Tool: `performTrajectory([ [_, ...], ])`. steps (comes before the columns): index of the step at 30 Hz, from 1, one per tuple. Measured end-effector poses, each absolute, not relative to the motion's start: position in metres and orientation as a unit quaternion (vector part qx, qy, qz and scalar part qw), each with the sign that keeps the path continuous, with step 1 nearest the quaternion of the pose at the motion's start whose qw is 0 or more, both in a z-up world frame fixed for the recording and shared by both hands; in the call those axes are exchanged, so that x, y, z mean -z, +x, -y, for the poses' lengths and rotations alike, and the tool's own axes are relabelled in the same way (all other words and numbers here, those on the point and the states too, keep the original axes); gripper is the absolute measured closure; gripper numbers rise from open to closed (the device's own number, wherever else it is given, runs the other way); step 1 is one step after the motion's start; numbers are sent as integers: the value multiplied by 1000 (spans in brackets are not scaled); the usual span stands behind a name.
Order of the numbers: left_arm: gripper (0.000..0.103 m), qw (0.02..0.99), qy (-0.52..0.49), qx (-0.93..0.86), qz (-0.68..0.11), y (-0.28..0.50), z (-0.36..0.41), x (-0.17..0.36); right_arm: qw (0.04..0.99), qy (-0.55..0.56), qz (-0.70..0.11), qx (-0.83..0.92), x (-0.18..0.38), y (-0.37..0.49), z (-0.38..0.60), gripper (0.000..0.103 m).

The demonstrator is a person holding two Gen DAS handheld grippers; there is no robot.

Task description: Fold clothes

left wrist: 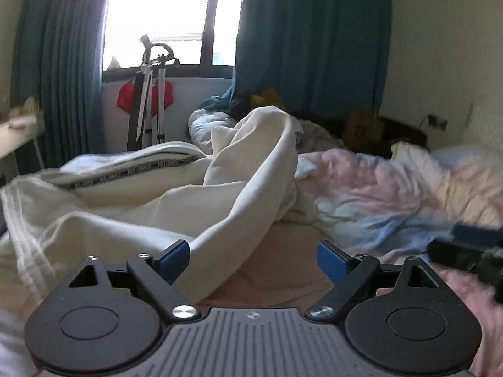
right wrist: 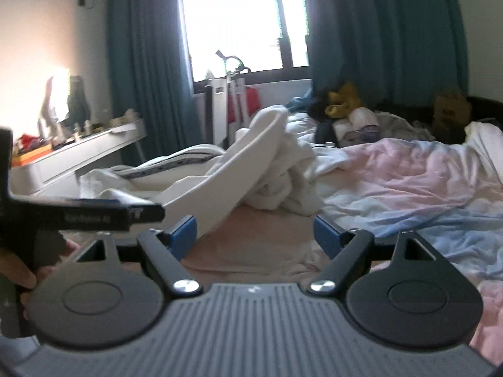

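While both pairs of tongs hang spread and empty over the bed, the cream-white crumpled garment [left wrist: 251, 169] lies heaped across the middle of the bed, one long band of it sloping down toward the near edge. The left tongs [left wrist: 251, 259] stand wide apart with that band's lower end just beside the left blue pad [left wrist: 174, 259], nothing pinched between them. The right tongs [right wrist: 254, 238] are likewise spread, the same band passing close by one pad, and I judge no cloth is caught there either.

Several things could go wrong from here. Closing on the sloping band alone would likely lift a single twisted layer and drag the rest of the heap along, so the piece never spreads flat. The heap rests against the pink-and-blue rumpled quilt [right wrist: 408, 182] toward the far right corner of the bed, and a low, hasty pinch could gather quilt or the peach bedsheet [left wrist: 283, 267] together with the garment. A second pale cloth with a dark patterned stripe [left wrist: 135, 163] lies at the left edge, touching the heap; mistaking it for part of the same piece is a real risk. Both views are blurred, and the two tongs sit close enough to knock together.
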State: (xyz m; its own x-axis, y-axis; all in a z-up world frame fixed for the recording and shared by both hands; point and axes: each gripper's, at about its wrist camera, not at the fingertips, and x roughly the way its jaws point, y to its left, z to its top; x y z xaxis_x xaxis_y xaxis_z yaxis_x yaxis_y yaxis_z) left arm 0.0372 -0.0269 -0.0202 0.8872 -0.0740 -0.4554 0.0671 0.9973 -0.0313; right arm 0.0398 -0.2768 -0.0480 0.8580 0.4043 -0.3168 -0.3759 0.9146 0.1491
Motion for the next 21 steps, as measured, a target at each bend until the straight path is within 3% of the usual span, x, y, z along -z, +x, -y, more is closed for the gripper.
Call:
performTrajectory([
  [16,14,971,102,67,-207,225,76,21,971,111,-170,-128,67,75,311,20],
  [21,20,969,103,49,-218,295,109,22,964,137,-198,-114,86,107,322,20],
])
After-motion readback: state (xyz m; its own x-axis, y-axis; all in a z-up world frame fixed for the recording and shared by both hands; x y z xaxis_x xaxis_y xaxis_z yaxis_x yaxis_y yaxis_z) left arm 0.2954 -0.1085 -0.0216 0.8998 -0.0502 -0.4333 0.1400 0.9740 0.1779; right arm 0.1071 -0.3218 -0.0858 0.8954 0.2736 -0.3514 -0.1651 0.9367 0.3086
